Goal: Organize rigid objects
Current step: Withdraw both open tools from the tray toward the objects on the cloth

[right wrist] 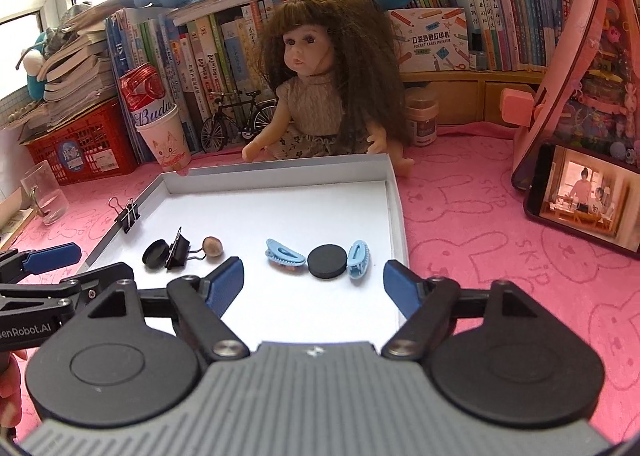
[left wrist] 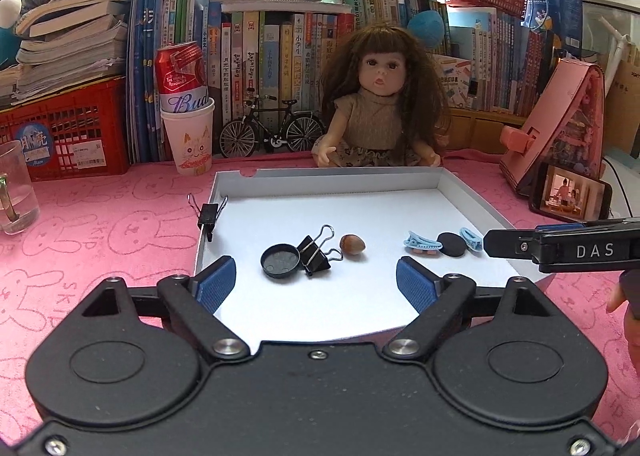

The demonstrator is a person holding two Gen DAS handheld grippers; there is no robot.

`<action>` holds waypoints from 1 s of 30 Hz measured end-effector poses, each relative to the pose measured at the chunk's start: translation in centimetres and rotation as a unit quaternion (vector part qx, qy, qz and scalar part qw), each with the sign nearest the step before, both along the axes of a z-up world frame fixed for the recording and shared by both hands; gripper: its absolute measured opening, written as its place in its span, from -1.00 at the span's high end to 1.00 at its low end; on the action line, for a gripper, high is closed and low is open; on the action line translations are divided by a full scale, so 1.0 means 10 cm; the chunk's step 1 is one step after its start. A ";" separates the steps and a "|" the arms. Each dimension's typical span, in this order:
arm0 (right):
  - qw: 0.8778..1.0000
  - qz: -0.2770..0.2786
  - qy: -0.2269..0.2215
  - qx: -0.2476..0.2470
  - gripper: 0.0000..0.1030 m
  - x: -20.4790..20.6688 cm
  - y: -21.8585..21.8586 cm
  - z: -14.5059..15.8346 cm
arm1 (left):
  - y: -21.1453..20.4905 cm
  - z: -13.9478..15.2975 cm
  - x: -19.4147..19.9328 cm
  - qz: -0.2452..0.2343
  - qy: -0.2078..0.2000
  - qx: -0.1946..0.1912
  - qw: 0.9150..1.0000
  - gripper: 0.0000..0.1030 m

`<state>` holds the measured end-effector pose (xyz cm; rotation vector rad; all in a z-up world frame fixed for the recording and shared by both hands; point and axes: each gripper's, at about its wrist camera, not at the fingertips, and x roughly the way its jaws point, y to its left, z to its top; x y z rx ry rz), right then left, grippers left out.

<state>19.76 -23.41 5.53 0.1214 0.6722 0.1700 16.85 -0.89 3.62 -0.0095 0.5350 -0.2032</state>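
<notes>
A white tray (left wrist: 328, 176) (right wrist: 280, 168) lies on the pink cloth. On its floor at the left sit a small black dish (left wrist: 280, 261) (right wrist: 155, 254), a black binder clip (left wrist: 316, 254) (right wrist: 178, 252) and a hazelnut (left wrist: 352, 245) (right wrist: 212, 246). At the right a black disc (left wrist: 451, 244) (right wrist: 327, 261) lies between two blue hair clips (left wrist: 422, 243) (right wrist: 357, 259). Another binder clip (left wrist: 208, 214) (right wrist: 128, 212) grips the tray's left rim. My left gripper (left wrist: 316, 282) hovers open over the tray's near part, empty. My right gripper (right wrist: 314, 282) is open too, just short of the disc, holding nothing.
A doll (left wrist: 376, 104) sits behind the tray, with a toy bicycle (left wrist: 272, 128) and a paper cup holding a can (left wrist: 188, 128) to its left. A glass mug (left wrist: 16, 188) and red crate (left wrist: 68, 128) stand far left. A phone (right wrist: 584, 200) leans on a pink toy house at the right.
</notes>
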 end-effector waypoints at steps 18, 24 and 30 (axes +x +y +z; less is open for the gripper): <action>0.999 0.023 -0.015 -0.029 -0.77 -0.48 0.04 -0.02 | 0.07 0.01 -0.50 -0.023 -0.002 -0.013 1.000 -0.69; 0.999 0.028 -0.014 -0.040 -0.78 -0.59 0.07 -0.08 | 0.07 -0.10 -0.60 -0.027 0.008 -0.007 1.000 -0.69; 0.998 0.029 -0.007 -0.048 -0.79 -0.68 0.08 -0.16 | 0.12 -0.20 -0.70 -0.025 0.022 -0.013 0.999 -0.69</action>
